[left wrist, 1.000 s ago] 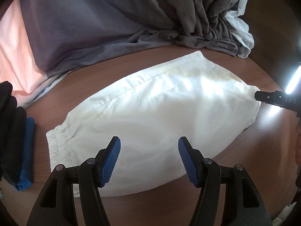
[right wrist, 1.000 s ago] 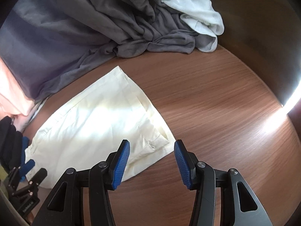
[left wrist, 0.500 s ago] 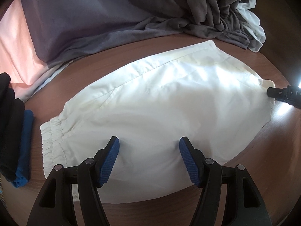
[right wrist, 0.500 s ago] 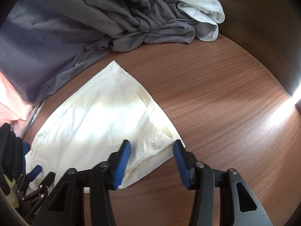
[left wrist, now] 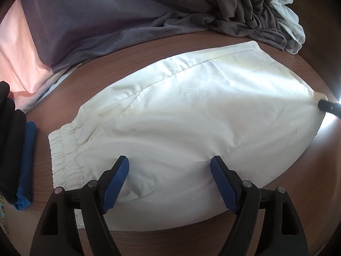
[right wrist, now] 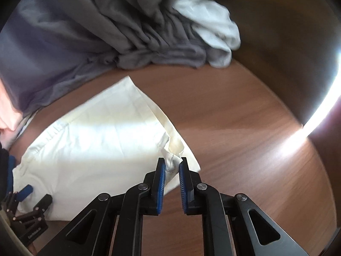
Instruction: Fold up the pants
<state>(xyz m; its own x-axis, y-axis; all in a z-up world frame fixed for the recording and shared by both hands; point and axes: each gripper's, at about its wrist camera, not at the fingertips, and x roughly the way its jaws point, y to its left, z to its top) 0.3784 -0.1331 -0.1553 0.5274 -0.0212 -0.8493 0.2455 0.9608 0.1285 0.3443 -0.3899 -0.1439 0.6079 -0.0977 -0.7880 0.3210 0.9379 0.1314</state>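
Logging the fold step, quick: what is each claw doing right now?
Left claw: open, holding nothing, over the white pants.
Right claw: closed on a corner of the pants.

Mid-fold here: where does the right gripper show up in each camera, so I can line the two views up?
Left wrist: the right gripper is a dark tip at the far right edge, at the corner of the pants.
Right wrist: the right gripper rises from the bottom centre, its jaws pinched on that same pants corner.
Shared landmark: the grey pile at the top.
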